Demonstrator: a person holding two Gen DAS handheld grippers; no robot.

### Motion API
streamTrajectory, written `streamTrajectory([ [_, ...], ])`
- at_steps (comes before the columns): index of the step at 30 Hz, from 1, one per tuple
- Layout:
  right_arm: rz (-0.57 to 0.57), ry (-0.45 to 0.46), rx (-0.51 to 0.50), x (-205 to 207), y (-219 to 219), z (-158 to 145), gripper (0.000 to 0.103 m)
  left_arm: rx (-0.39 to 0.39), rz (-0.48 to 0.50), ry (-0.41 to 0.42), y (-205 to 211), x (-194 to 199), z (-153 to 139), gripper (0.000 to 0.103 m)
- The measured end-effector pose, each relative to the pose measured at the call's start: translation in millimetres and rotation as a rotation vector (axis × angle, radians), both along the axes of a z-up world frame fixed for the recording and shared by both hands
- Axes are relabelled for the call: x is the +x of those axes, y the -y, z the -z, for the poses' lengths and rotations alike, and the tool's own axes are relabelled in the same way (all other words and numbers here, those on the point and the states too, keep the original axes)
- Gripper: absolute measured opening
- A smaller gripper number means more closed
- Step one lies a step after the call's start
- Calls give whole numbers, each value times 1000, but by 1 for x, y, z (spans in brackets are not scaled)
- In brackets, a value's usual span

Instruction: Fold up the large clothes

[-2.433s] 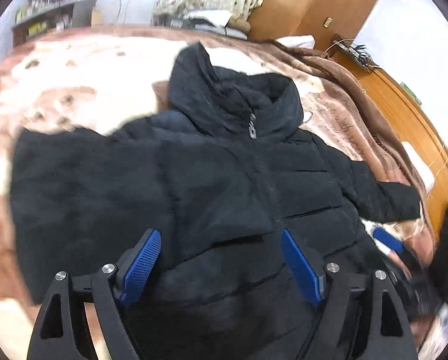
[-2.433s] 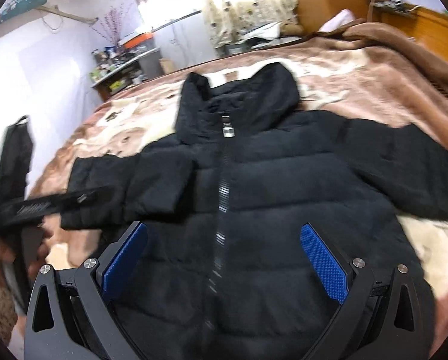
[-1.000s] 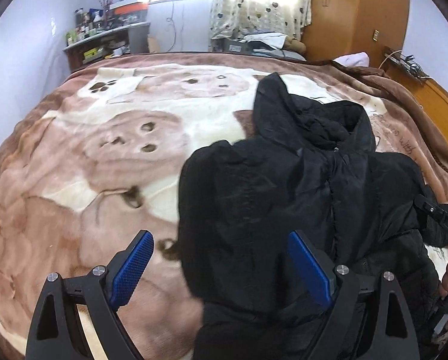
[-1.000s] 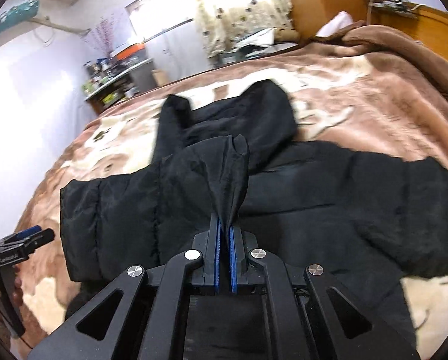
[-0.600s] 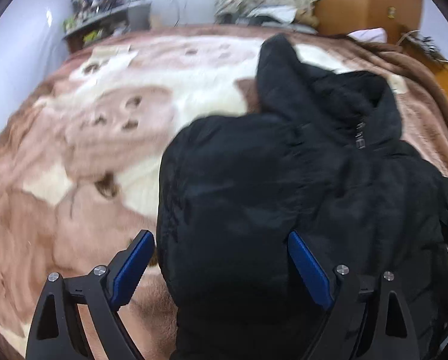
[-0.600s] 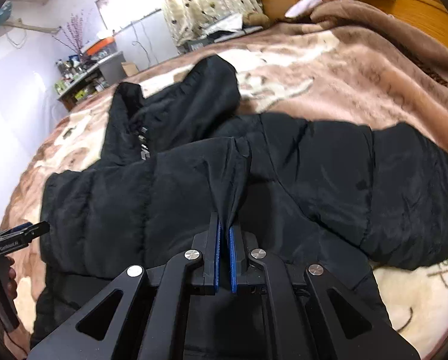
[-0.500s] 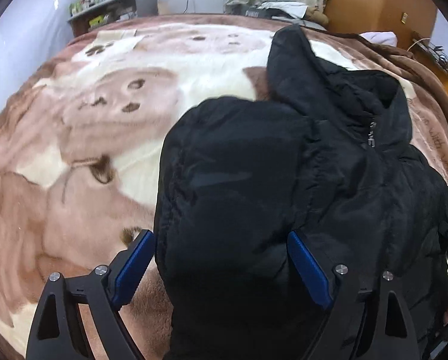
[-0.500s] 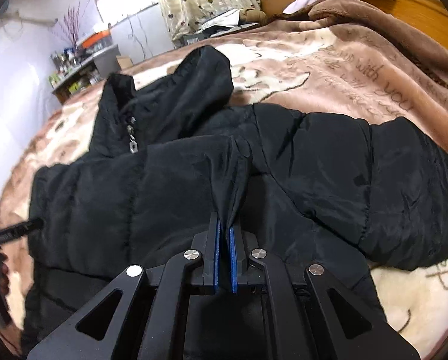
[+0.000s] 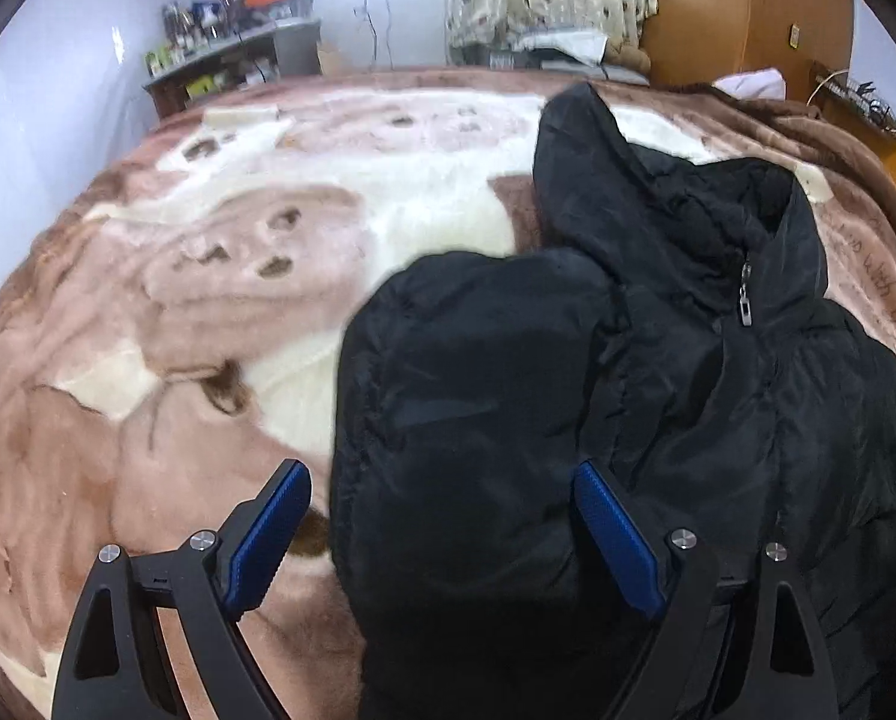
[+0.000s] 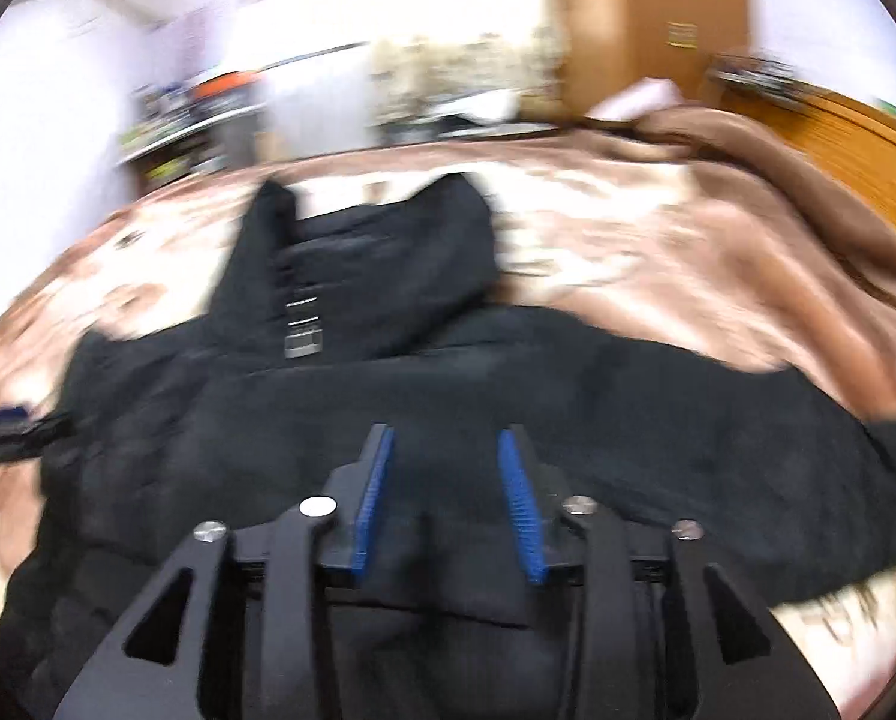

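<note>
Left wrist: black jacket (image 9: pixel 568 420) lengthwise, hood (image 9: pixel 658 204) far.

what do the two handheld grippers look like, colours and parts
Both match: the left gripper and right gripper have matte black angular frames with triangular cut-outs, round silver bolt heads at the pivots, and two fingers faced with ribbed bright blue pads. No cables, markings or sleeves show in either wrist view.

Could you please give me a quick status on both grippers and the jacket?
Left gripper open over folded sleeve. Right gripper jaws just opening, cuff released. Black jacket on blanket, other sleeve unfolded. Nothing obstructing.
</note>
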State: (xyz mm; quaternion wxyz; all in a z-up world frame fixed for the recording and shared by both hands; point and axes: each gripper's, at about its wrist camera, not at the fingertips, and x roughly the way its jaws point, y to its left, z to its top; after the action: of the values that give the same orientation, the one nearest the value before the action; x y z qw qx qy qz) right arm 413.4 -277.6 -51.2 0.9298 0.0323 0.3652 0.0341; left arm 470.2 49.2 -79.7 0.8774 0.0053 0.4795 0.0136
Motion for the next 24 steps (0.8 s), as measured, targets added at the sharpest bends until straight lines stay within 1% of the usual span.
streamTrajectory([
  [1,-39,-26,5,6,-8,5,40,12,-3,-23,1,3,5,91],
  [2,-52,-72,-12,13,-16,16,40,26,-2,-42,2,5,11,91],
  [5,-63,-160,-27,22,-21,42,40,4,-12,-58,0,8,20,92],
  [7,-56,-175,-49,23,-19,52,40,-19,-21,-80,-3,12,28,97],
  [8,-62,-178,-51,23,-19,55,40,-35,-36,-105,-6,15,33,102],
  [9,-63,-194,-63,24,-20,58,40,-57,-54,-132,-9,18,39,103],
  [12,-77,-218,-122,30,-28,62,40,-86,-69,-148,-12,20,44,103],
  [14,-82,-232,-164,34,-36,64,40,-78,-80,-151,-11,20,44,103],
  [16,-91,-245,-186,35,-38,64,40,-46,-73,-156,-6,18,40,103],
  [18,-86,-248,-157,32,-34,55,40,-39,-83,-148,-4,13,30,102],
  [20,-36,-202,-116,19,-18,39,41,-37,-74,-121,-3,2,16,102],
  [22,24,-153,-94,4,4,25,41,-10,-52,-90,1,-10,0,102],
  [24,90,-124,-55,-14,35,11,46,2,-22,-69,7,-21,-16,101],
])
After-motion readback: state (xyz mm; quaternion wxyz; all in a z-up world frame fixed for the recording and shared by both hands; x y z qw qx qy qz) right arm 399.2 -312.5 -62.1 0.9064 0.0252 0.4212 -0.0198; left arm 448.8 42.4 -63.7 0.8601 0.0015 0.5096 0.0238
